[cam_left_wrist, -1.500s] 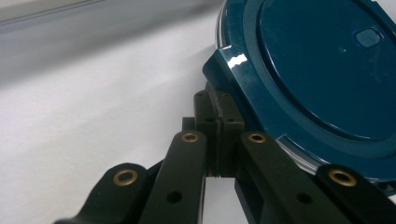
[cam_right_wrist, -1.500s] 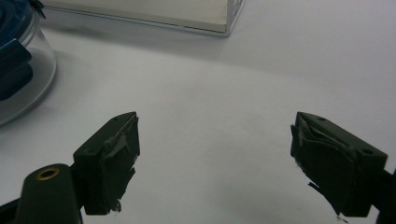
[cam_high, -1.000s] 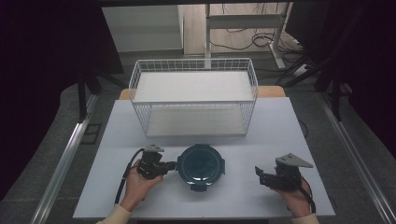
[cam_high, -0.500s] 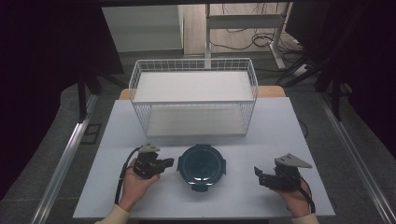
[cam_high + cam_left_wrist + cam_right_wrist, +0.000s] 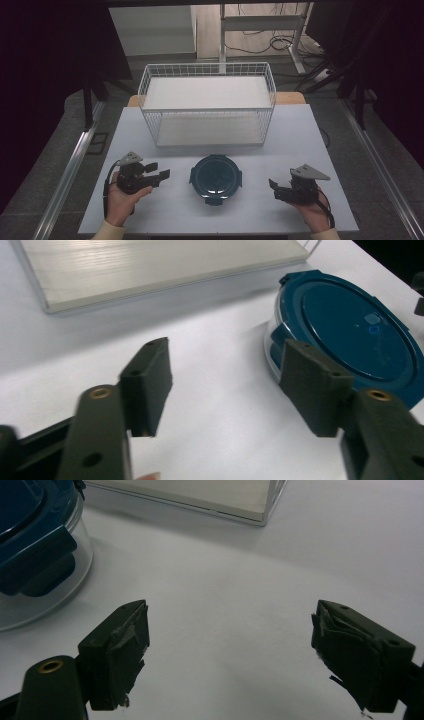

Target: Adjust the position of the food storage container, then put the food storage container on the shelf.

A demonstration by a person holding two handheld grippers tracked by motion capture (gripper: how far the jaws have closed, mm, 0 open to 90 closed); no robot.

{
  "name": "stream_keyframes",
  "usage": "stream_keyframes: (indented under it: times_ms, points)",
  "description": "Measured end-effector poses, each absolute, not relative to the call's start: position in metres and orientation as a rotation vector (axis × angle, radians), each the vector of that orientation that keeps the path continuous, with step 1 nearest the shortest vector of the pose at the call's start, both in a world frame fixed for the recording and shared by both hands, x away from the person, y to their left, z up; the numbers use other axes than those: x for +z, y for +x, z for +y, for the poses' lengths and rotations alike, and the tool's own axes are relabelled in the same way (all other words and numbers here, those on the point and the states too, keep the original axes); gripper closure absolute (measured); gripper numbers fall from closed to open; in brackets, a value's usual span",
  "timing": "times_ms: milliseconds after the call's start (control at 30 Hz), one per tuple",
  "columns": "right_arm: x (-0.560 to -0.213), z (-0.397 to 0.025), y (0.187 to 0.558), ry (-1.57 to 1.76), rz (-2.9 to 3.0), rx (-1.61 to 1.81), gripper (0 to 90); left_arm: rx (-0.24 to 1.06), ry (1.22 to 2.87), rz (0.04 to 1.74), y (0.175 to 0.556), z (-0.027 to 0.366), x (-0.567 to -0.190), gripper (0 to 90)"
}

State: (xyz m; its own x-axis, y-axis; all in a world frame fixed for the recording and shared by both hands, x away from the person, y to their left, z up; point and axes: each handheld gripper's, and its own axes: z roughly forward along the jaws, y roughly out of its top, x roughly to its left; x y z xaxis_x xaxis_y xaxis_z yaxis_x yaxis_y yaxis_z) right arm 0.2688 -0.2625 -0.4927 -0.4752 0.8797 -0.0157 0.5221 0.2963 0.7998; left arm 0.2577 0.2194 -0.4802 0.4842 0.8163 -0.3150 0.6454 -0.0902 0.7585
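A round clear container with a dark blue clip lid (image 5: 216,177) sits at the front middle of the white table (image 5: 300,135). My left gripper (image 5: 162,175) is held just left of it, open, jaws pointing at the container with nothing between them. In the left gripper view the blue lid (image 5: 350,335) lies past the right jaw, and the gripper (image 5: 225,385) stays apart from it. My right gripper (image 5: 274,189) rests to the container's right, open and empty. The right gripper view has the container (image 5: 35,555) at its upper left, away from the gripper (image 5: 230,645).
A white wire basket (image 5: 207,107) stands behind the container at the table's back middle, with a pale board as its floor (image 5: 150,262). Bare tabletop lies between the basket and both hands. Dark floor and desk legs surround the table.
My left gripper has lifted slightly and turned toward the container. The right gripper has barely shifted. The container has not moved.
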Motion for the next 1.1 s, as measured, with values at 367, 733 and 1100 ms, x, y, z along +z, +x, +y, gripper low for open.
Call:
stream_keyframes:
  times_ms: [367, 733, 1100]
  points:
    - [-0.488, -0.263, 0.267, 1.25, 2.101, 1.097, 14.2, 0.145, 1.801, 1.235, 0.26, 0.216, -0.482, 22.9]
    - [-0.477, -0.247, 0.266, 1.264, 2.185, 1.276, 12.5, 0.103, 1.786, 1.259, 0.263, 0.213, -0.483, 18.9]
    - [-0.46, -0.221, 0.277, 1.369, 2.219, 1.387, 13.1, 0.013, 1.709, 1.266, 0.265, 0.208, -0.471, 15.6]
